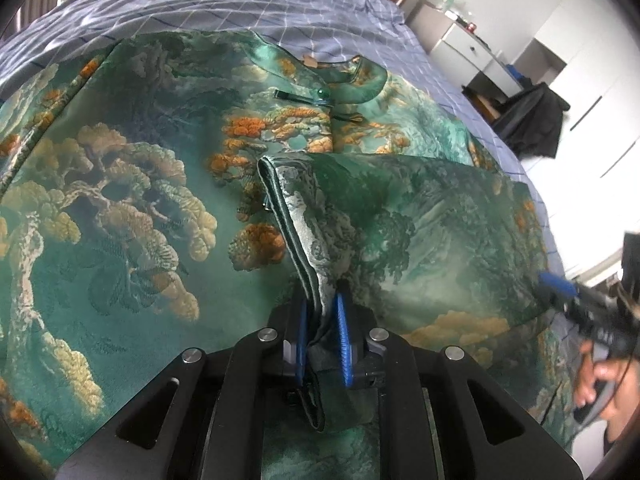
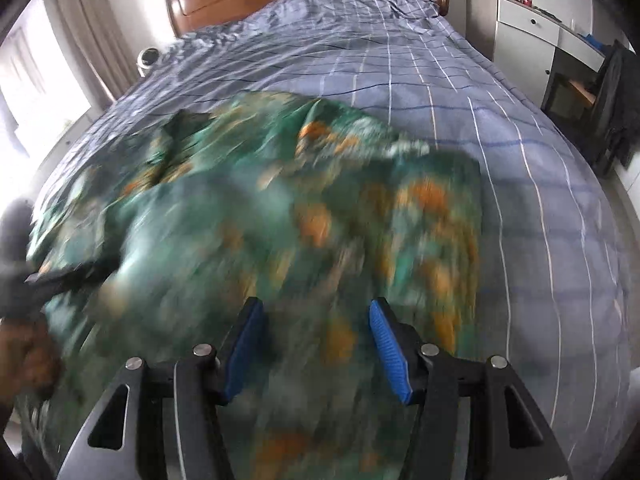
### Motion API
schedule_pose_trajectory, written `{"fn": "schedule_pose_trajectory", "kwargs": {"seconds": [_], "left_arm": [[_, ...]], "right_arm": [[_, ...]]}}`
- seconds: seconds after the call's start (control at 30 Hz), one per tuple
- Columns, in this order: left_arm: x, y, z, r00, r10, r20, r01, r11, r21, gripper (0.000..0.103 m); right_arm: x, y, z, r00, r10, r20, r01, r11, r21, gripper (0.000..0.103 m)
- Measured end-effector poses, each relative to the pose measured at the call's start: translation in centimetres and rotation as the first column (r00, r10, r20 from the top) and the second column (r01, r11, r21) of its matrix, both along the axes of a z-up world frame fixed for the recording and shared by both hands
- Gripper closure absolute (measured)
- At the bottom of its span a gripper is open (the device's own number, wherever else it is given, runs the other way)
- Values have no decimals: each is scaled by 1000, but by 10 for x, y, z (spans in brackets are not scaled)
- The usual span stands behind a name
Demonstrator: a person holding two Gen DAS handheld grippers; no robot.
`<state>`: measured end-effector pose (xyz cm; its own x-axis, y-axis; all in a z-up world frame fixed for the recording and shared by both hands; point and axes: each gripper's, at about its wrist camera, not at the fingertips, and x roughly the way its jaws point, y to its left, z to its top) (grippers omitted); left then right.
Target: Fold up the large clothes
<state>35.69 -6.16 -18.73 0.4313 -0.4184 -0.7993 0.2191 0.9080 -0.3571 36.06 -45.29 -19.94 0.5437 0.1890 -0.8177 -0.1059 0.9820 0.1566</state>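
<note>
Your left gripper [image 1: 322,332] pinches the sleeve cuff [image 1: 288,208], which runs up-left from it; your right gripper [image 2: 316,344], jaws apart and empty, hovers over the robe's [image 2: 280,208] right half

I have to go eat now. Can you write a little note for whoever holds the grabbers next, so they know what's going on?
Left gripper: its fingers pinch a folded hem of the green patterned garment.
Right gripper: fingers apart, nothing between them, over the garment's near edge; that view is blurred.
Where: the garment lies spread on the blue checked bedcover, collar toward the headboard.
Done: one flap is already folded over the middle.
Left: probably lay the held hem flat, then fold the rest smaller.
</note>
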Motion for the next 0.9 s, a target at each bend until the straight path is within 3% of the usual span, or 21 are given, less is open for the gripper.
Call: {"fn": "schedule_pose_trajectory", "kwargs": {"seconds": [0.33,0.43,0.5,0.57,0.7,0.9], "left_arm": [[0,-7,2,1000,-1,23,0,999,50,88],[-10,-6,12,1000,6,26,-8,996,91,70],[-25,1,22,999,3,34,-6,995,100,41],[-41,9,30,999,-8,53,2,994,106,29],[-82,34,40,997,-32,71,18,981,193,22],[-128,87,41,994,28,106,-58,955,291,18]], "right_arm": [[3,9,-33,997,-32,-70,28,998,-49,45],[1,11,-29,998,-37,-56,34,998,-59,45],[-5,12,-18,998,-51,-25,49,996,-69,45],[-14,12,-6,997,-71,-3,70,994,-80,44],[-49,24,20,995,-85,46,91,986,-143,30],[-118,56,42,992,-21,122,42,984,-171,28]]}}
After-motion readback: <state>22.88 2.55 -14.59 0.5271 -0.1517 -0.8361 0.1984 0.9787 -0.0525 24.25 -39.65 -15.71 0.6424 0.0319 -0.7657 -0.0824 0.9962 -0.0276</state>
